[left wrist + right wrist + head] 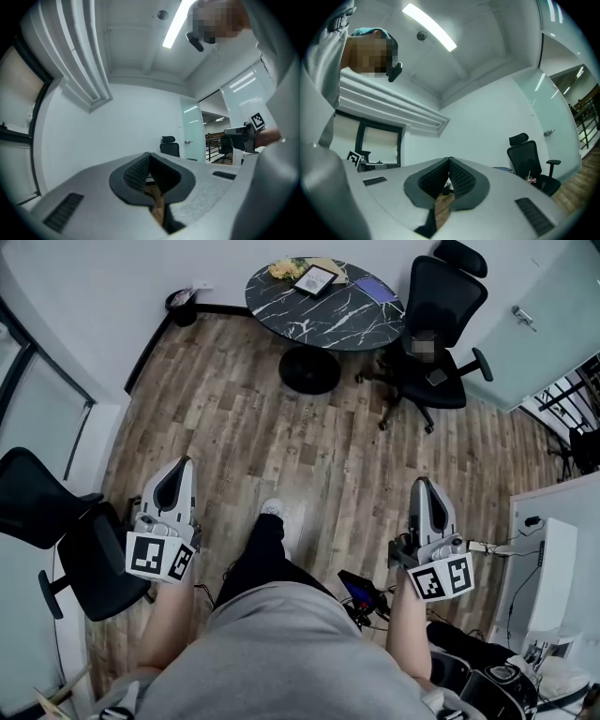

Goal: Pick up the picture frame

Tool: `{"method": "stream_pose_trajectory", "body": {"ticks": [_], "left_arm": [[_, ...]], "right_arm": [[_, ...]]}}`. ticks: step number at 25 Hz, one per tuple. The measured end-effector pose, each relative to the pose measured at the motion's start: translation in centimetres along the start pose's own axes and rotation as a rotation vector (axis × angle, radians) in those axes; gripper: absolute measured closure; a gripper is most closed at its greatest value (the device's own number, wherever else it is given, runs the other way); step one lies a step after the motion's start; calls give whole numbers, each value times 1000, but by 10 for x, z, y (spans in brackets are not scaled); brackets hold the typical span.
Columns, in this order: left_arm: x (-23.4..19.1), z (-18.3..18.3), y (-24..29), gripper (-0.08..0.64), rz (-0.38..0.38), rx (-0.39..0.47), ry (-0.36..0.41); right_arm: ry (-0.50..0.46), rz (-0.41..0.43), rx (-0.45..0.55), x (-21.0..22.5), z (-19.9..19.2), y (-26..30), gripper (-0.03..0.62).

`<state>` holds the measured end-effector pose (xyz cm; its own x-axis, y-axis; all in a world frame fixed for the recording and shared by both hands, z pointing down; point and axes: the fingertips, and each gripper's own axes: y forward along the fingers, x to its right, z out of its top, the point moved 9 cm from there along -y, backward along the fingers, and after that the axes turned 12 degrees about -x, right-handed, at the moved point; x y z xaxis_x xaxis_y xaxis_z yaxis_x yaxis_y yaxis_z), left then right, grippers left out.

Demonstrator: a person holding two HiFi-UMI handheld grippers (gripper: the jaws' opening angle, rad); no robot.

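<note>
The picture frame [314,279], dark-edged with a white mat, lies on a round black marble table [328,315] at the far end of the room. I stand well back from it on the wood floor. My left gripper [182,465] and right gripper [423,484] are held at waist height, pointing roughly level toward the table. In the left gripper view the left gripper [149,155] has its jaws shut with nothing between them. The right gripper [449,160] looks the same in its own view. The frame shows in neither gripper view.
A yellow item [284,268] and a purple booklet [375,289] also lie on the table. A black office chair [436,334] stands right of it, a black bin [181,306] left of it. Another black chair [66,540] is beside my left arm, white furniture [553,559] at right.
</note>
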<state>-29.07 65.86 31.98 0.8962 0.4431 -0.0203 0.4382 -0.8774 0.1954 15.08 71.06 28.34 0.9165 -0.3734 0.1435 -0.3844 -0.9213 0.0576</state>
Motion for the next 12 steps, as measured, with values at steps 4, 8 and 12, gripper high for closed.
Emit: {"method": "stream_pose_trajectory", "body": {"ticks": [4, 8, 12], "left_arm": [[2, 2, 8, 554, 1, 1, 2], [1, 4, 17, 554, -8, -1, -4], [-1, 4, 35, 554, -14, -2, -12]], "right_arm": [[6, 5, 0, 7, -1, 6, 568], [7, 18, -3, 10, -1, 17, 568], [2, 16, -11, 19, -1, 27, 568]]}}
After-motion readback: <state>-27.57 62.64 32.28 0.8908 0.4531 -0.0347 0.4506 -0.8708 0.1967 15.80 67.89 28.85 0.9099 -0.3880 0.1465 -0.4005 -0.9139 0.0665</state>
